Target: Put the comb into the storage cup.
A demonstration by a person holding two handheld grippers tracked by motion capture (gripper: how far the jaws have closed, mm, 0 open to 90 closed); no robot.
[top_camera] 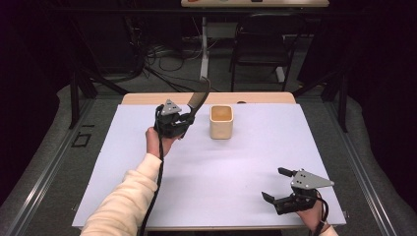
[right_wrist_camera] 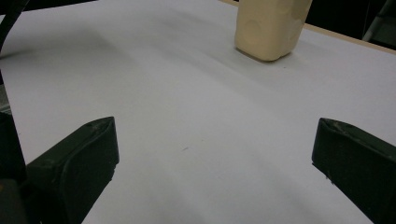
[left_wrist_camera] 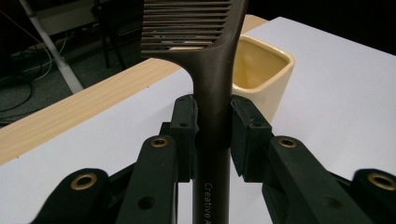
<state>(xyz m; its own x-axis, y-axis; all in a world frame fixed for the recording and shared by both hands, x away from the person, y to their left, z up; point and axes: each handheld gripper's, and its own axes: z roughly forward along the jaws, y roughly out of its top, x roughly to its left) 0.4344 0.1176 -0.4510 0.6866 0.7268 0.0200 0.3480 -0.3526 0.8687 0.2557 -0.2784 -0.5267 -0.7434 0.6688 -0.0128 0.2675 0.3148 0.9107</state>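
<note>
A dark brown comb [top_camera: 198, 98] [left_wrist_camera: 212, 70] stands tilted up and to the right, teeth end on top. My left gripper [top_camera: 186, 119] [left_wrist_camera: 212, 128] is shut on its handle, both pads pressing the sides. It is held above the table just left of a cream square cup [top_camera: 221, 122] [left_wrist_camera: 261, 77] [right_wrist_camera: 271, 25], which stands upright with nothing visible inside. My right gripper [top_camera: 275, 184] [right_wrist_camera: 215, 158] sits low at the table's front right, jaws wide open with nothing between them, pointing toward the cup.
A white sheet [top_camera: 211, 167] covers the wooden table [top_camera: 147, 98]. Behind the table a black chair [top_camera: 260, 42] and loose cables [top_camera: 167, 59] lie on the floor. A cable [top_camera: 156, 187] trails from the left gripper along the sleeve.
</note>
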